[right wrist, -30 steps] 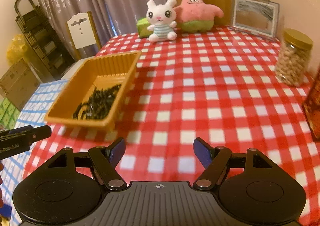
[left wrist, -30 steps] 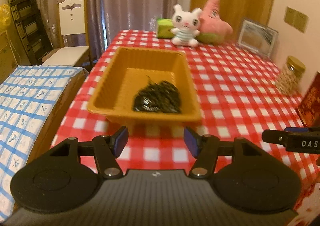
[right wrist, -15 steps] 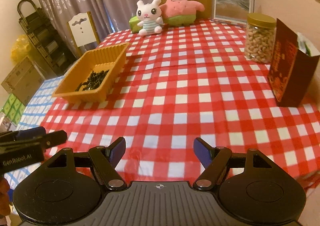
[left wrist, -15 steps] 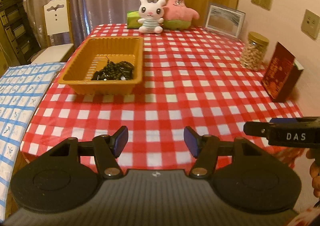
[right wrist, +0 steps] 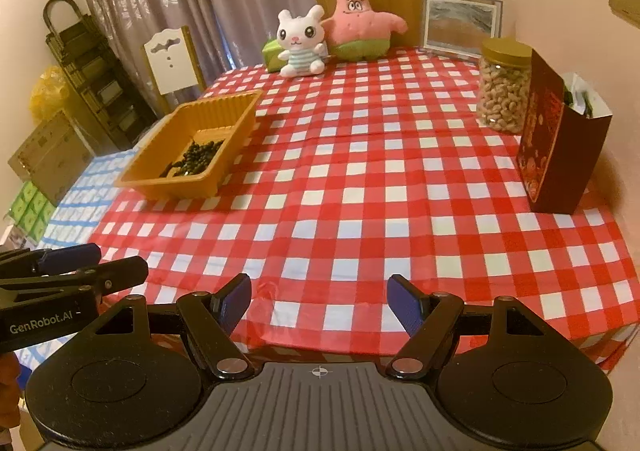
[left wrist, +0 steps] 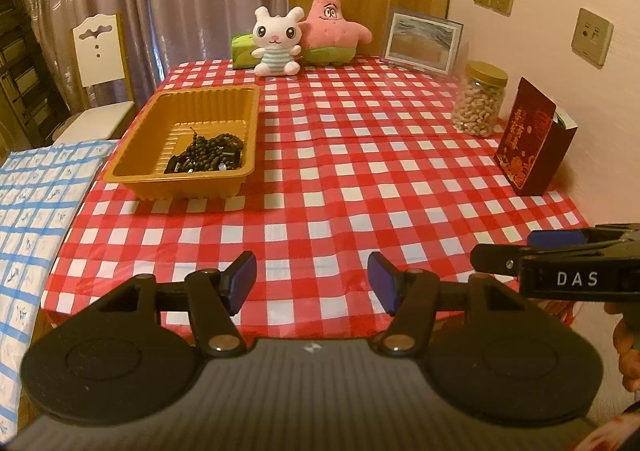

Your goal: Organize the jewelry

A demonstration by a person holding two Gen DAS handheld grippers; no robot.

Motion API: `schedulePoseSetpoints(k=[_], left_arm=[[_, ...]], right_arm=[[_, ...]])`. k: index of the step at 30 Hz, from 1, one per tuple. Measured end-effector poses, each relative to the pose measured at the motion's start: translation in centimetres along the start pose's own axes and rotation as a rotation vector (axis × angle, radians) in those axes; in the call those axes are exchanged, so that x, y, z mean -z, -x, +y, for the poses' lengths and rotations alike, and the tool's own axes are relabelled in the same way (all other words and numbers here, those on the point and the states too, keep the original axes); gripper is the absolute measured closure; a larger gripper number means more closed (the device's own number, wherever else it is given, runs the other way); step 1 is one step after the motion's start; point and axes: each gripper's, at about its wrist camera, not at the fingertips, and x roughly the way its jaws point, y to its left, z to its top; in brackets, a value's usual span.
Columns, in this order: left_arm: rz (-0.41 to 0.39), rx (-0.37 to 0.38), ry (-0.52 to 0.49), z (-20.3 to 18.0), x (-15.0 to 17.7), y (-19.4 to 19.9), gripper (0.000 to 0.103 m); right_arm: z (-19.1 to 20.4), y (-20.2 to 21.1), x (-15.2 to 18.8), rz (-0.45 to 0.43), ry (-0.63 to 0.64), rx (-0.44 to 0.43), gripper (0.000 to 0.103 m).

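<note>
**A:** ok so where's the jewelry? All I see is a desk [left wrist: 360,179] with a red-and-white checked cloth.

**B:** Look at the tray [left wrist: 132,177], the orange plastic one. Dark beads [left wrist: 208,157] lie in a pile inside it, toward its near end. Same in the right view: tray [right wrist: 168,183], beads [right wrist: 196,157].

**A:** Got it. And the tongs?

**B:** Both pairs stand wide with nothing between the pads. Left tongs [left wrist: 312,283] hang over the desk edge nearest the camera, well apart from the tray. Right tongs [right wrist: 320,301] likewise, further from the tray. Each pair pokes into the other's view: right tongs [left wrist: 532,251] on the side away from the tray in the left view, left tongs [right wrist: 92,267] on the tray's side in the right view.

**A:** What else is on there?

**B:** Beyond the tray, at the far edge: a white bunny [left wrist: 278,41] and a pink starfish [left wrist: 332,27], side by side, touching. A picture frame [left wrist: 422,41] leans past them. Across the desk from the tray there's a jar [left wrist: 480,99] of nuts, gold lid, and just beside it a dark red box [left wrist: 532,143], standing upright. A white chair [left wrist: 102,63] sits off the tray's side of the desk, plus a blue checked cover [left wrist: 36,203].
</note>
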Motion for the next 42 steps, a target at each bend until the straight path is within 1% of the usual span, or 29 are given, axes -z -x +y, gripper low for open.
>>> schedulePoseSetpoints(k=[7,42], left_arm=[[-0.005,0.014,-0.019,-0.42,-0.36,-0.32,0.044],[-0.008,0.012,-0.013,-0.12,-0.80,-0.52,0.044]], right_arm=[[-0.16,0.24,-0.22,-0.009,-0.007,0.011,0.028],[0.21,-0.36,-0.34,-0.005,0.006,0.009,0.028]])
